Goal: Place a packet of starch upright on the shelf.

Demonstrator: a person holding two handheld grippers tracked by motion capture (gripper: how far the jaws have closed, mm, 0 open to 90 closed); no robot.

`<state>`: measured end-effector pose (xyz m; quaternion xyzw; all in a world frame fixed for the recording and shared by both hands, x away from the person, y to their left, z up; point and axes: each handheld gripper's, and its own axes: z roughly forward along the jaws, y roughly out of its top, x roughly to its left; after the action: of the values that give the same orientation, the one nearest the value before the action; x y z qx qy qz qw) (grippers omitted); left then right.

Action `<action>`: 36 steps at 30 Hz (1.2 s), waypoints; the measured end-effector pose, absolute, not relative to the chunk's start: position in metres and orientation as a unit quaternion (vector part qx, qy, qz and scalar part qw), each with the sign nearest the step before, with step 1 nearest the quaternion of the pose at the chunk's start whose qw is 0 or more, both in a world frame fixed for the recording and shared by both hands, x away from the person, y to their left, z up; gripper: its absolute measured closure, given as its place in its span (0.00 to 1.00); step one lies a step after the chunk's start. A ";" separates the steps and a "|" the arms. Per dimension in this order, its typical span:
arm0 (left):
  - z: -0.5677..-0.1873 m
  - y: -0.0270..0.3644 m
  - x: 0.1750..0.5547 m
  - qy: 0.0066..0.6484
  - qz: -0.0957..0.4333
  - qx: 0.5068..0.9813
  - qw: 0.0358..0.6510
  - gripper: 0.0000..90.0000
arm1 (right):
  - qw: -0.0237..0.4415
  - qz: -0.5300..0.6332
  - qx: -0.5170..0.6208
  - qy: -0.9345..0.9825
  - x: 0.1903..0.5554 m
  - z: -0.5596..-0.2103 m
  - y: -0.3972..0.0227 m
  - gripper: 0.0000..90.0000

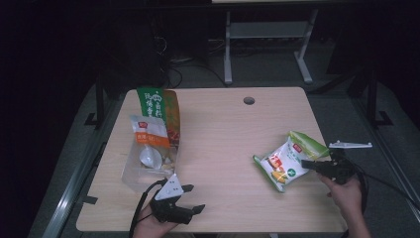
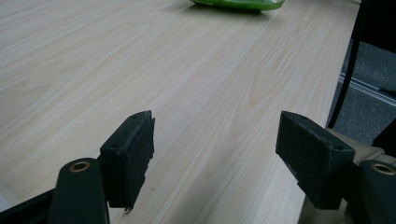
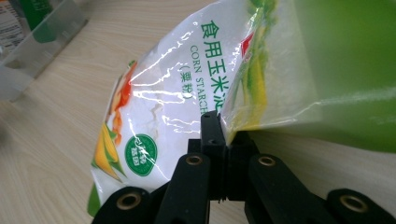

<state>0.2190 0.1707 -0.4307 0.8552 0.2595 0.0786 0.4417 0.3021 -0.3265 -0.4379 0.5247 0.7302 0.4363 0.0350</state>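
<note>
The right gripper is clamped on the edge of the corn starch bag, which lies at the table's right side. The left gripper hovers with jaws apart over bare wood. The right gripper view shows the bag's print.

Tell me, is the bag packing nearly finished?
Barely started. Done: two packets already sit in the clear bag. In hand: the right hand-held gripper is shut on the corn starch bag's edge. Left: moving it over; the left hand-held gripper waits open.
</note>
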 end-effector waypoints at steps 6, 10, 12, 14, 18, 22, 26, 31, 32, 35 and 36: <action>-0.430 0.172 0.219 0.261 0.083 0.855 0.440 0.31 | 0.048 0.441 0.494 0.748 0.300 -0.417 -0.311 0.99; -0.429 0.172 0.219 0.262 0.083 0.854 0.442 0.31 | 0.053 0.440 0.470 0.764 0.299 -0.403 -0.296 0.99; -0.429 0.173 0.219 0.261 0.083 0.855 0.441 0.31 | 0.056 0.440 0.458 0.770 0.299 -0.397 -0.288 0.99; -0.429 0.173 0.219 0.262 0.083 0.854 0.442 0.31 | 0.060 0.440 0.446 0.777 0.299 -0.391 -0.280 1.00; -0.428 0.174 0.220 0.259 0.086 0.854 0.442 0.31 | 0.068 0.440 0.427 0.787 0.299 -0.382 -0.267 1.00; -0.427 0.175 0.220 0.259 0.086 0.854 0.443 0.31 | 0.072 0.440 0.411 0.795 0.300 -0.374 -0.255 1.00; -0.427 0.175 0.221 0.259 0.086 0.854 0.444 0.31 | 0.076 0.445 0.399 0.798 0.301 -0.367 -0.243 1.00; -0.428 0.175 0.220 0.261 0.085 0.852 0.446 0.31 | 0.078 0.450 0.384 0.803 0.302 -0.360 -0.232 1.00; -0.428 0.175 0.220 0.261 0.085 0.852 0.446 0.31 | 0.077 0.451 0.381 0.803 0.303 -0.359 -0.230 1.00; -0.427 0.175 0.221 0.260 0.086 0.852 0.446 0.31 | 0.078 0.452 0.374 0.806 0.303 -0.355 -0.223 1.00; -0.427 0.175 0.221 0.259 0.086 0.852 0.446 0.31 | 0.078 0.451 0.370 0.808 0.303 -0.353 -0.221 1.00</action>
<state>0.2209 0.1749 -0.4275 0.8525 0.2594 0.0862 0.4456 0.3029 -0.2209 -0.3528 0.3705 0.8080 0.4514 0.0784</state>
